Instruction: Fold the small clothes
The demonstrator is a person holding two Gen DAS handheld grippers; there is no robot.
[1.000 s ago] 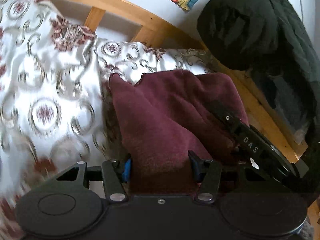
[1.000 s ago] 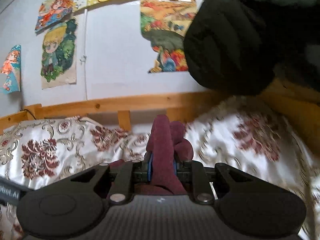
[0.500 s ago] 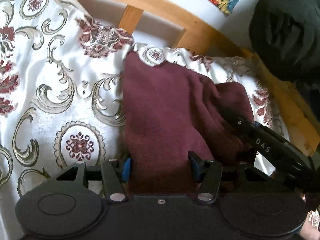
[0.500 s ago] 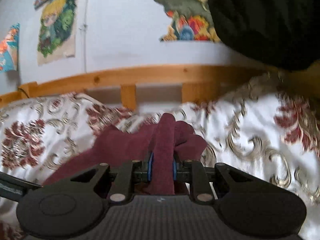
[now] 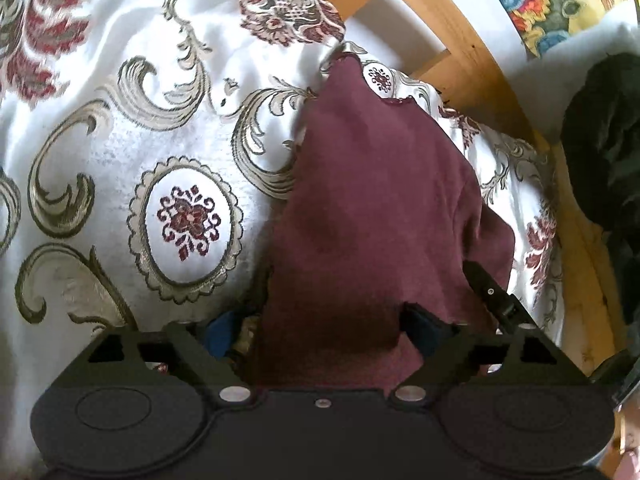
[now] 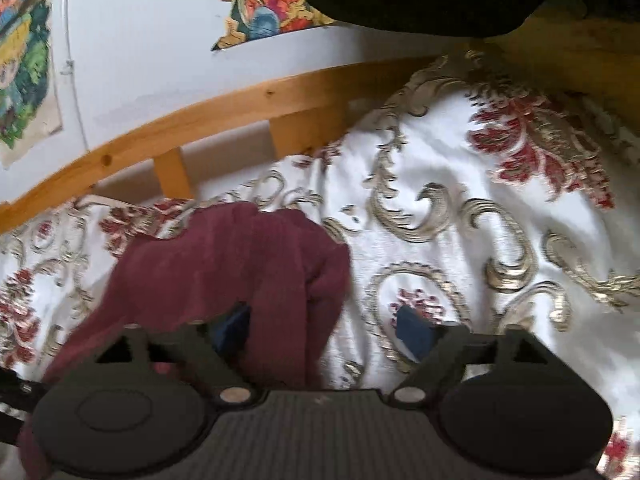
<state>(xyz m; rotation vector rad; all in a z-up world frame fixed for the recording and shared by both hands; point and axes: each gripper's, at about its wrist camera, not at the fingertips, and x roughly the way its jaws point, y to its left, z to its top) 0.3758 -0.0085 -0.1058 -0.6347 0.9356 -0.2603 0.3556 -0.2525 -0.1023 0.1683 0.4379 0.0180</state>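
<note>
2 hand-held grippers, 1 garment, 1 bed.

Left hand-held gripper [image 5: 322, 330]: jaws just opened, spread wide. Maroon garment [image 5: 376, 208] still lies between the blue pads, left pad clear of the cloth; right-pad contact unclear.

Right hand-held gripper [image 6: 324, 330]: jaws just opened, also wide. Cloth drapes by the left pad, right pad sits over bare bedspread [image 6: 460, 208]. No grip.

Garment lies crumpled on the bedspread, running away from both grippers toward the wooden bed rail [image 6: 224, 116]. Its far edge stops short of the rail.

Free room: open bedspread left of the garment in the left view, right of it in the right view. Beyond: rail, then the wall with posters [image 6: 264, 8]. Dark clothing [image 5: 600, 152] hangs at the far right edge.

No containers visible.
</note>
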